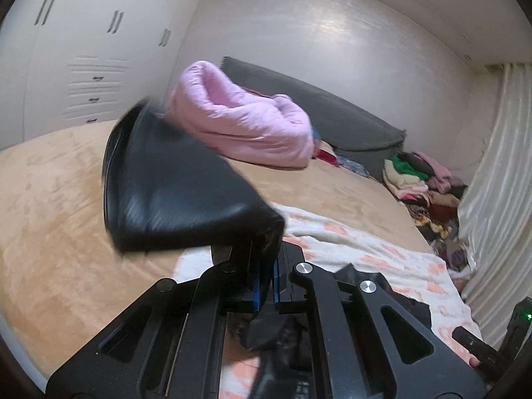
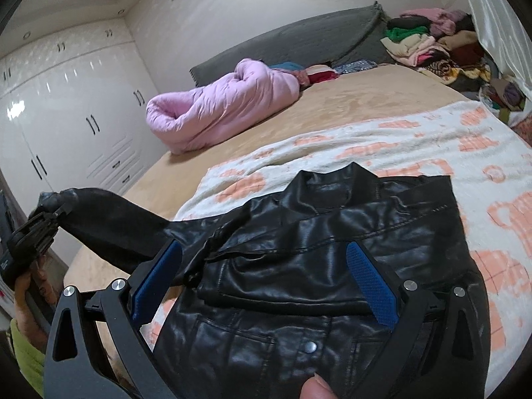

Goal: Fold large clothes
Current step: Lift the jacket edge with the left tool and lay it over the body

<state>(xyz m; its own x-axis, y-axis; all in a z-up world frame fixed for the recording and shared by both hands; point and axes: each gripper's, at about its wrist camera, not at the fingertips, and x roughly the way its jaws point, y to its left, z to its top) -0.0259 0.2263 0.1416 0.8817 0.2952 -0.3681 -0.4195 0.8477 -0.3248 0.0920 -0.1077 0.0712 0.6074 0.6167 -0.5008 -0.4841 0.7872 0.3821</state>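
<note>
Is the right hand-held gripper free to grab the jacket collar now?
Probably yes: the right hand-held gripper is open above the black jacket, and nothing covers the collar ahead.

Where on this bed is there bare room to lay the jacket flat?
Free: the tan bedspread between the pink duvet and the patterned blanket, and its stretch toward the wardrobe. Crowded: the clothes pile by the curtain and the headboard.

blurred sleeve (image 1: 173, 179), jacket (image 2: 316, 266) hem cut off below
</note>
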